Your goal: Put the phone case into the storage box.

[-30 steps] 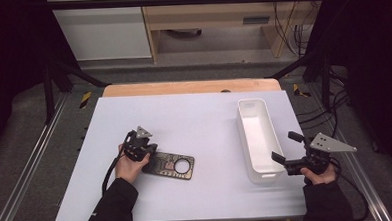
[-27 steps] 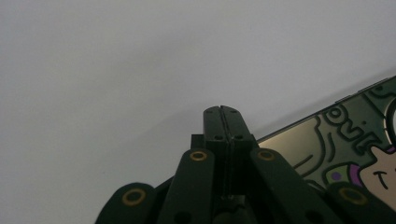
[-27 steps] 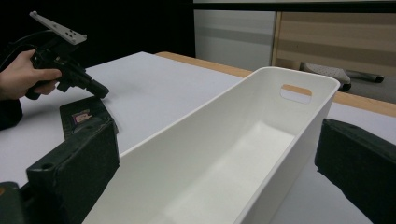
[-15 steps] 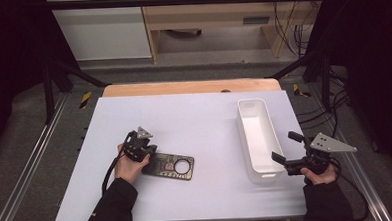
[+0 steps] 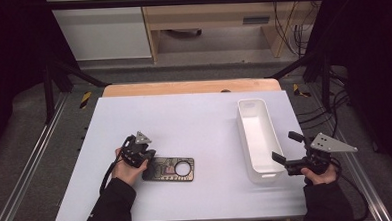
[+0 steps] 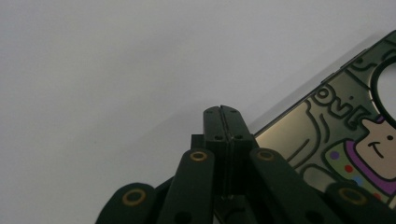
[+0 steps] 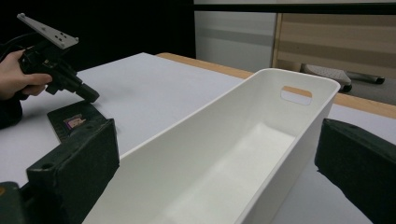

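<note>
Resting at seven o'clock on the white table (image 5: pixel 194 115), the left gripper (image 5: pixel 147 153) has kept its jaws pinched together, empty, tips beside the phone case (image 5: pixel 169 170); nothing has shifted, so no pickup yet. Right gripper (image 5: pixel 292 149) gapes around the white bin (image 5: pixel 256 138) at four o'clock.

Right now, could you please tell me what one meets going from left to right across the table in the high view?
Left tongs → dark phone case with the cartoon print → long white bin → right tongs, held open beside the bin's near end.
</note>
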